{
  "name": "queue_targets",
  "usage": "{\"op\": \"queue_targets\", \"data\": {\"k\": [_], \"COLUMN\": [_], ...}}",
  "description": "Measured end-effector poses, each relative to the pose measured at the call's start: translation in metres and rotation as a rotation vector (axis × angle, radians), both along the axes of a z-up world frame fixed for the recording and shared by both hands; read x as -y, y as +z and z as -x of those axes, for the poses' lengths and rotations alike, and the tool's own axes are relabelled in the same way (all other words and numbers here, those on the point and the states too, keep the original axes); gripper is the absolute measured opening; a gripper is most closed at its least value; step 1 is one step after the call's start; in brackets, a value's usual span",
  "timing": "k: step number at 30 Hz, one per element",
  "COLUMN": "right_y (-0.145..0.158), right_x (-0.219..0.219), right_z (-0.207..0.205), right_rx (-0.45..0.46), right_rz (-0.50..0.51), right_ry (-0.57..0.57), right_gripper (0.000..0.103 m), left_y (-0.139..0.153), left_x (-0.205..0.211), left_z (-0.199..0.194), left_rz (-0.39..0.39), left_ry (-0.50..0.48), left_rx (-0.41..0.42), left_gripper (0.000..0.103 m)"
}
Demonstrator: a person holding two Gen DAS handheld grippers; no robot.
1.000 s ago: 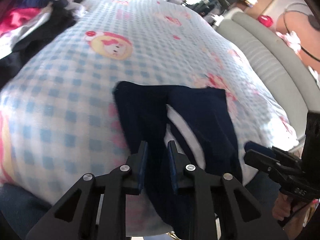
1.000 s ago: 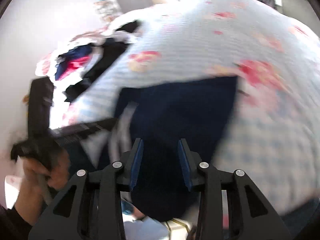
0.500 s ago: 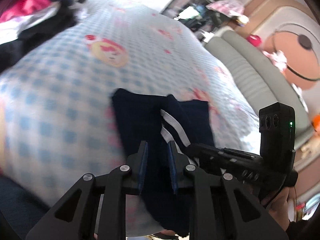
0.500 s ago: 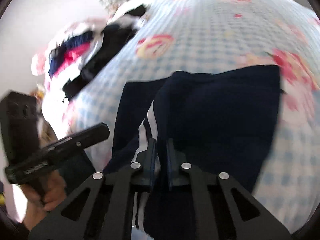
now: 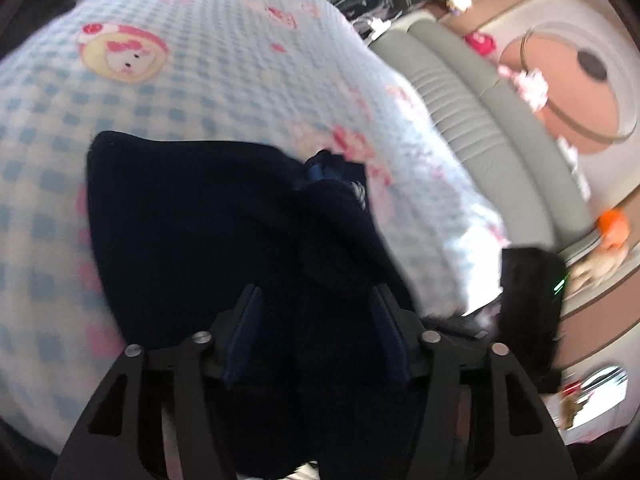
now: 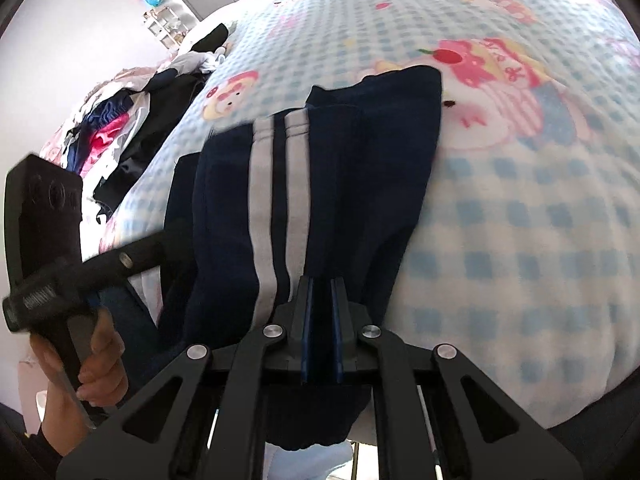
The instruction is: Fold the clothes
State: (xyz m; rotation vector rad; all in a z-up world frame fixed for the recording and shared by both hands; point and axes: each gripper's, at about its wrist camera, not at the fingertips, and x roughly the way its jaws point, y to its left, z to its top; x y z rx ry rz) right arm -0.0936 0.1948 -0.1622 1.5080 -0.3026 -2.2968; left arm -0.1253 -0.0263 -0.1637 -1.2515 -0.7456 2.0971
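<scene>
A navy garment with two white stripes (image 6: pixel 280 184) lies folded on the blue-checked blanket (image 6: pixel 520 220), its near end hanging over the bed's front edge. My right gripper (image 6: pixel 320 300) is shut on the garment's near edge, right of the stripes. In the left wrist view the same garment (image 5: pixel 192 224) fills the lower middle, bunched at its right side. My left gripper (image 5: pixel 318 336) is open, its jaws wide apart over the dark cloth. The left gripper also shows in the right wrist view (image 6: pixel 44 240), held by a hand at the left.
A pile of mixed clothes (image 6: pixel 120 132) lies at the far left of the bed. A grey padded headboard (image 5: pixel 480 120) runs along the right side. The other gripper's black body (image 5: pixel 528 292) is at the right edge of the bed.
My left gripper has opened from shut and let go of the garment. My right gripper stays shut on the cloth. The striped part has been drawn over the navy panel.
</scene>
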Motion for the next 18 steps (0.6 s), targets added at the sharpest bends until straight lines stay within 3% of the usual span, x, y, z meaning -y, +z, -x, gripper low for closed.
{"op": "queue_targets", "data": {"k": [4, 7, 8, 9, 11, 13, 16, 18], "right_y": [-0.003, -0.005, -0.006, -0.007, -0.003, 0.003, 0.014, 0.020], "right_x": [0.008, 0.013, 0.014, 0.016, 0.014, 0.011, 0.004, -0.002], "right_z": [0.001, 0.001, 0.001, 0.000, 0.001, 0.000, 0.000, 0.003], "right_rx": [0.002, 0.004, 0.004, 0.004, 0.002, -0.008, -0.038, -0.063], "right_rz": [0.004, 0.009, 0.011, 0.013, 0.029, 0.046, 0.063, 0.050], "right_ry": [0.009, 0.016, 0.018, 0.020, 0.022, 0.021, 0.003, -0.014], "right_gripper": [0.008, 0.010, 0.014, 0.016, 0.021, 0.024, 0.033, 0.034], "left_y": [0.008, 0.005, 0.004, 0.006, 0.018, 0.030, 0.046, 0.050], "left_x": [0.006, -0.003, -0.008, -0.012, -0.018, -0.020, -0.003, 0.014], "left_z": [0.001, 0.004, 0.006, 0.007, 0.007, 0.007, 0.002, -0.001], "left_rz": [-0.103, -0.043, -0.002, 0.050, 0.140, 0.216, 0.259, 0.292], "left_ry": [0.026, 0.013, 0.011, 0.016, 0.027, 0.045, 0.109, 0.160], "left_rx": [-0.033, -0.028, -0.025, -0.036, -0.085, -0.136, -0.187, -0.194], "left_gripper": [0.066, 0.067, 0.062, 0.039, 0.008, 0.008, 0.008, 0.008]}}
